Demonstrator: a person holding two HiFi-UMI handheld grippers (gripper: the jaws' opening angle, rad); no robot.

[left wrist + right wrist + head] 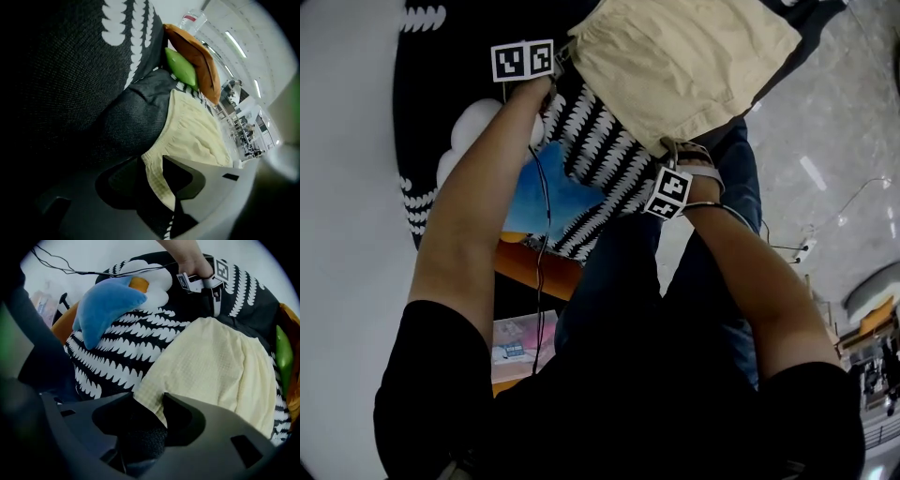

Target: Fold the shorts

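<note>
Pale yellow shorts (684,61) lie spread on a big black cushion with white tooth-like print (600,159). My left gripper (562,54) holds one near corner of the shorts and my right gripper (670,145) the other, with the edge stretched between them. In the left gripper view, a strip of the shorts (192,131) runs down between the jaws of the left gripper (152,159), pinched. In the right gripper view, the corner of the shorts (211,366) is pinched in the right gripper (149,397). That view also shows the left gripper (215,310) across the fabric.
A blue plush part (548,202) and a white patch belong to the cushion's near side. An orange cushion (201,61), a green piece (180,68) and a plastic bottle (192,18) sit beyond the shorts. The person's legs (619,281) stand against the cushion.
</note>
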